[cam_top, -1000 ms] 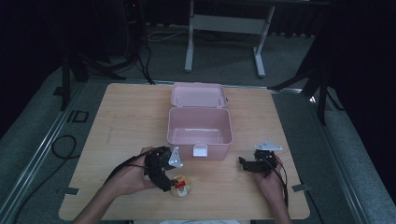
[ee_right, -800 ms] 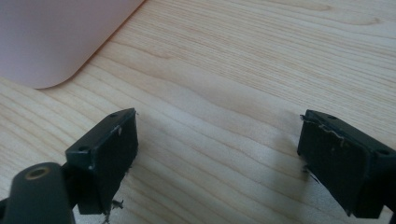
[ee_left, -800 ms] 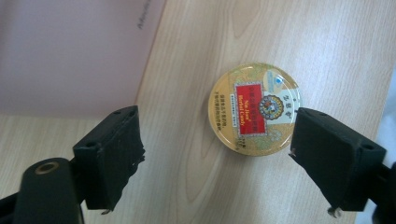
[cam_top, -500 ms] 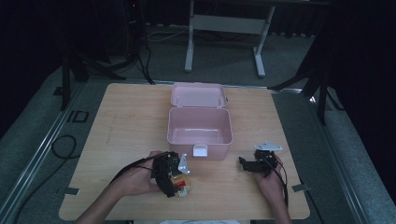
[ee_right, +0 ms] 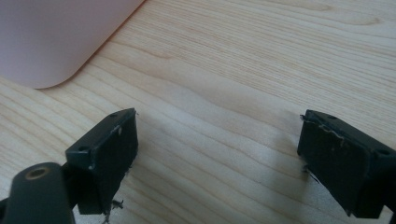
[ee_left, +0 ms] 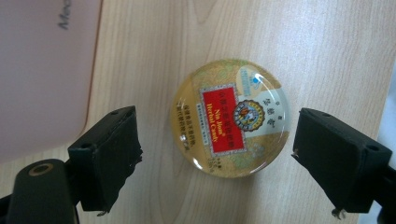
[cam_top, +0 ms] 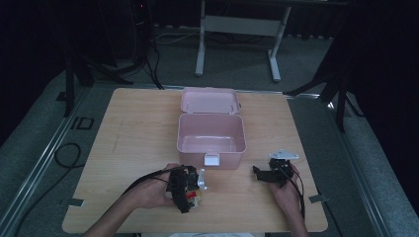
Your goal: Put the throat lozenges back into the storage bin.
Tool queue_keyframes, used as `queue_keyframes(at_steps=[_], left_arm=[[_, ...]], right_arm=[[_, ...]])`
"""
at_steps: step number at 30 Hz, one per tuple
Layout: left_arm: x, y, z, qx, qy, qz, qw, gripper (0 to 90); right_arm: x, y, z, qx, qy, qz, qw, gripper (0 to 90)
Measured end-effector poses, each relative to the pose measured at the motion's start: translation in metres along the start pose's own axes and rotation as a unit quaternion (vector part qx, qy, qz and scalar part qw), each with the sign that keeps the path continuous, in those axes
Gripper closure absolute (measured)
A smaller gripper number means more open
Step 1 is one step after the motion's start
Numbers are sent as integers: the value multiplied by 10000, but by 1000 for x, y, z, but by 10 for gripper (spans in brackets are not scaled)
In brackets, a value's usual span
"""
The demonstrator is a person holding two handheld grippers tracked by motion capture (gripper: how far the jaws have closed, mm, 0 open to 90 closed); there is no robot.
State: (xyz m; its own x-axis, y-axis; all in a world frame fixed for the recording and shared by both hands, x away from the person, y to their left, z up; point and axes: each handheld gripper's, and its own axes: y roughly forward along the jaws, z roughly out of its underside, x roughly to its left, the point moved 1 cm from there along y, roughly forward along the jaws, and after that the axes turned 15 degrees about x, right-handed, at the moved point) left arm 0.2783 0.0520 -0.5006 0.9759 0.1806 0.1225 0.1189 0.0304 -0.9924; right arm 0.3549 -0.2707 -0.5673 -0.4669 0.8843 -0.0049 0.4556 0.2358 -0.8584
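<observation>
A round gold candy tin (ee_left: 232, 117) with a red label lies flat on the wooden table. My left gripper (ee_left: 215, 154) points down at it and is open. Its jaws have just been opening, and the tin lies between the two black pads (ee_left: 109, 154) with a gap on each side. In the high view the left gripper (cam_top: 190, 190) covers most of the tin (cam_top: 195, 201), near the table's front edge. The right gripper (cam_top: 264, 174) rests to the right, also open (ee_right: 217, 154), with bare wood between its pads.
An open pink box (cam_top: 211, 148) sits mid-table with its lid (cam_top: 210, 100) folded back and a white latch facing the front. Its wall (ee_left: 42, 70) is close on the left of the tin. A rounded corner of the box (ee_right: 56, 32) shows ahead of the right gripper.
The left hand has shifted right and down toward the front edge, settling over the tin. The right hand and the pink box have not moved.
</observation>
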Motion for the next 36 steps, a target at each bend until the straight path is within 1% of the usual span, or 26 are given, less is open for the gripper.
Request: queue_keyframes(at_steps=[2, 4, 5, 7, 9, 11, 13, 17, 19, 23, 24, 25, 29, 31, 36], left_arm=[[-1, 1, -2, 36, 26, 22, 10000, 149], [-1, 3, -4, 69, 30, -6, 10000, 145], [-1, 4, -4, 63, 16, 27, 10000, 145], [-1, 6, -6, 123, 40, 19, 9999, 138], [-1, 8, -6, 164, 82, 74, 9998, 126], [-1, 10, -7, 184, 61, 69, 9998, 119], [-1, 11, -8, 210, 90, 96, 9997, 119], [-1, 15, -11, 214, 94, 123, 9997, 119], [-1, 17, -11, 220, 94, 171, 9996, 119], [-1, 21, -11, 253, 84, 192, 9995, 119], [-1, 22, -11, 269, 110, 188, 9994, 121], [-1, 23, -11, 270, 79, 210, 9994, 124], [1, 24, -11, 274, 78, 200, 9994, 138], [2, 24, -11, 245, 64, 267, 9993, 143], [2, 26, -11, 329, 73, 327, 9989, 147]], right_arm=[[0, 0, 0, 0, 0, 0, 10000, 119], [0, 0, 0, 1, 1, -1, 10000, 119], [0, 0, 0, 0, -1, -1, 10000, 119], [0, 0, 0, 1, 0, 0, 10000, 119], [0, 0, 0, 1, 1, -1, 10000, 119], [0, 0, 0, 1, 1, -1, 10000, 119], [0, 0, 0, 0, 1, -1, 10000, 119], [0, 0, 0, 0, 1, 0, 10000, 119], [0, 0, 0, 0, -1, 0, 10000, 119], [0, 0, 0, 1, 1, 0, 10000, 119], [0, 0, 0, 1, 0, 0, 10000, 119], [0, 0, 0, 0, 0, 0, 10000, 119], [0, 0, 0, 1, 1, 0, 10000, 119], [0, 0, 0, 0, 0, 0, 10000, 119], [0, 0, 0, 1, 1, 0, 10000, 119]])
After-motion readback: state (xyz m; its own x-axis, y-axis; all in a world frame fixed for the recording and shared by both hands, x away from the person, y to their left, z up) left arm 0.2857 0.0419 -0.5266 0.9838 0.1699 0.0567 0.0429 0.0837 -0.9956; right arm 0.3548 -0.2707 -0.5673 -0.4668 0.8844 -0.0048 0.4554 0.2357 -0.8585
